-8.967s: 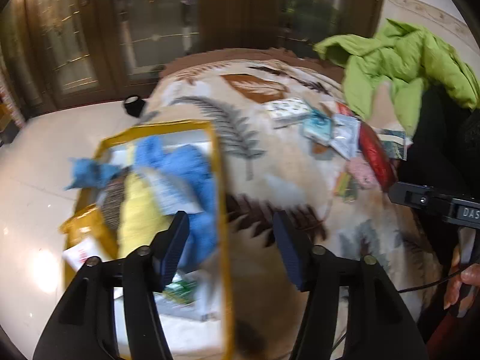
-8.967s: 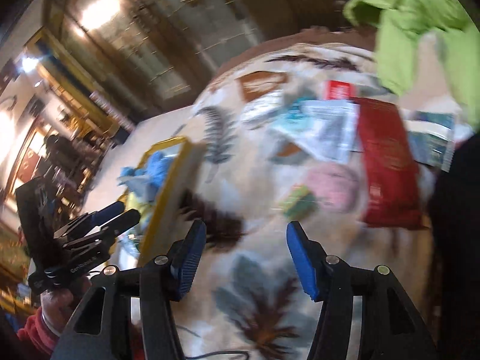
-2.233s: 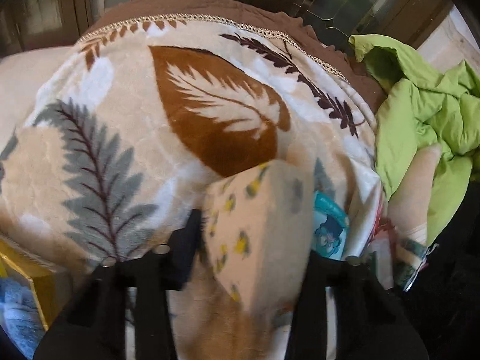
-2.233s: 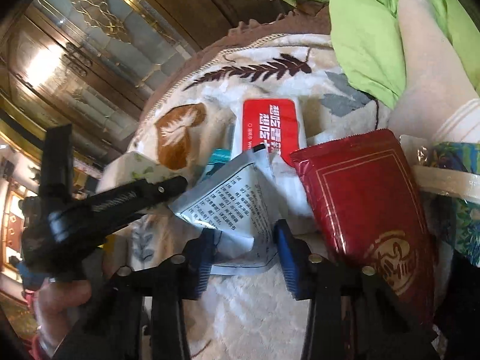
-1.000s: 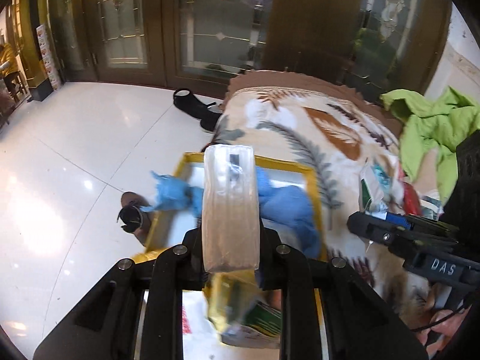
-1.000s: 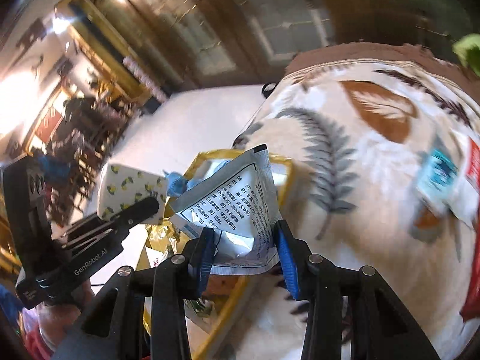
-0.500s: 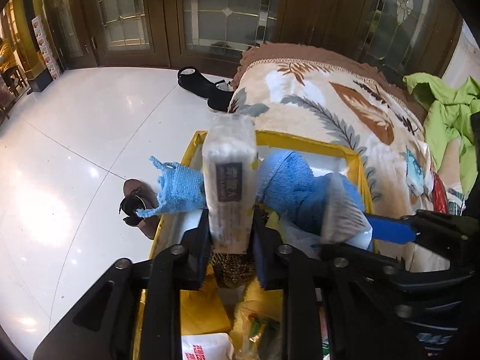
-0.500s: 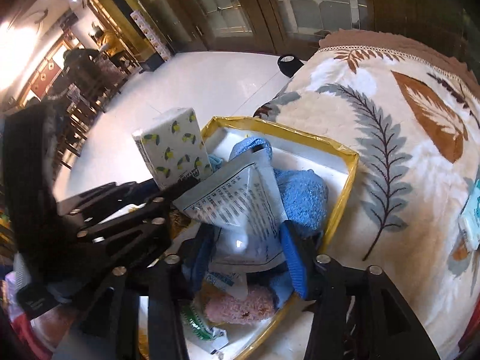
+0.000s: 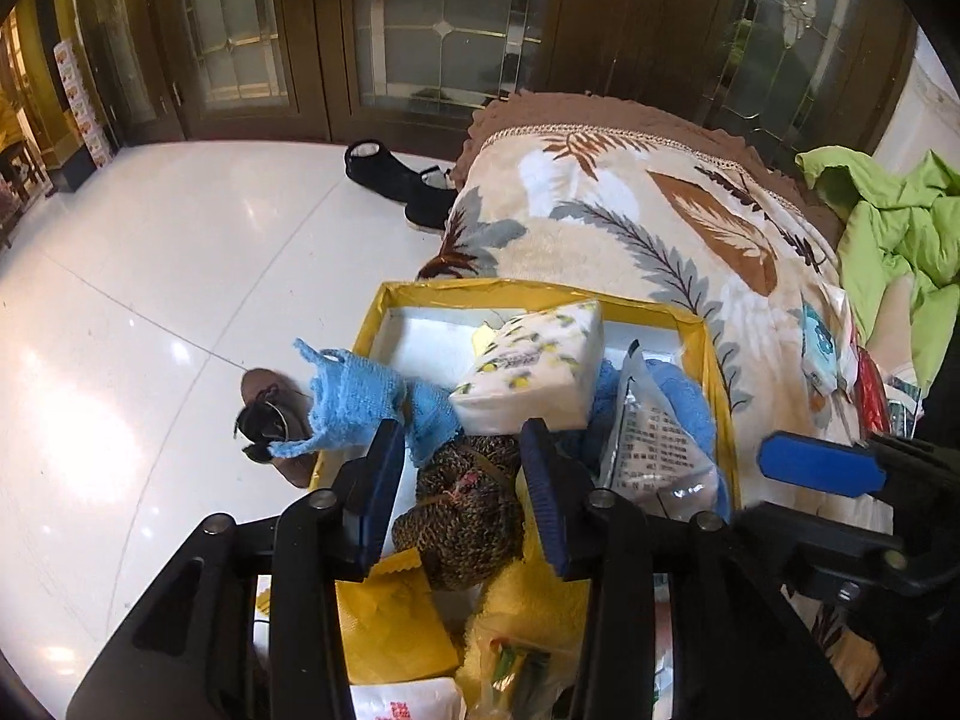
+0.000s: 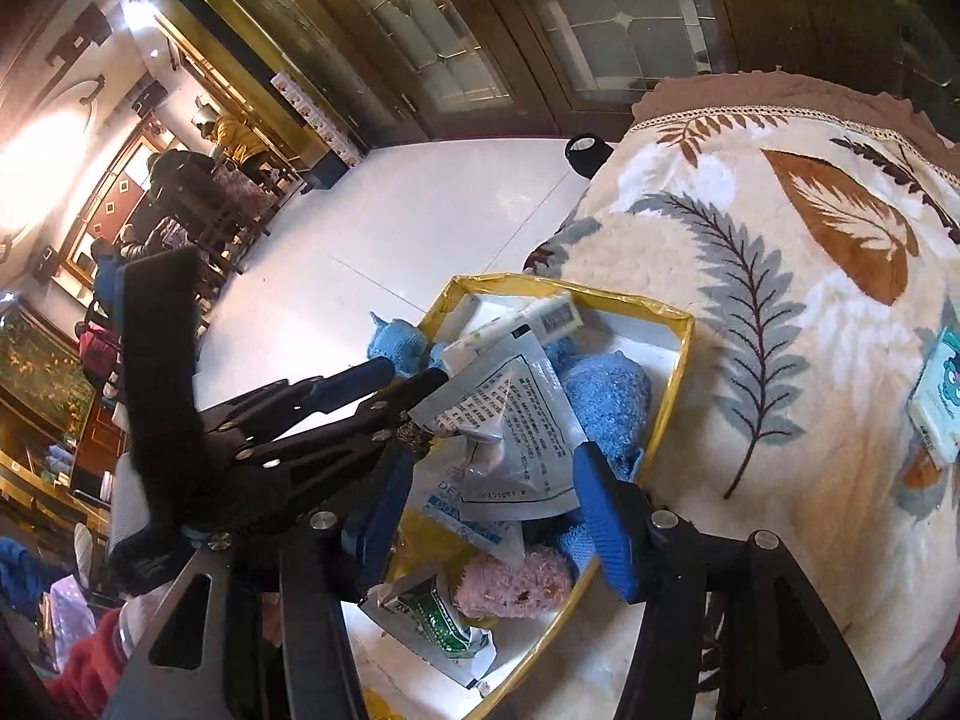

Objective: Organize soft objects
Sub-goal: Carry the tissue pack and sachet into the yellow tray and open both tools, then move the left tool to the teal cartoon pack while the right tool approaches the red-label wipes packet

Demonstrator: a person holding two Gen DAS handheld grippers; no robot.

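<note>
Two packs have just left the tools and now lie in the yellow-rimmed cardboard box [image 9: 699, 336]. Half a second ago the left tool [image 9: 459, 483] clamped the white lemon-print tissue pack [image 9: 531, 369]; now its jaws stand wide and empty, the pack lying just ahead of them on the crumpled blue knitted cloth [image 9: 360, 396]. To its right, the right tool [image 10: 492, 504] has likewise let go, spread open around the silver printed foil pouch [image 10: 510, 420], which seems to rest free on the pile. Further right, on the leaf-patterned fleece blanket [image 10: 780, 312], a small teal cartoon packet [image 10: 939, 399] is probably next.
</note>
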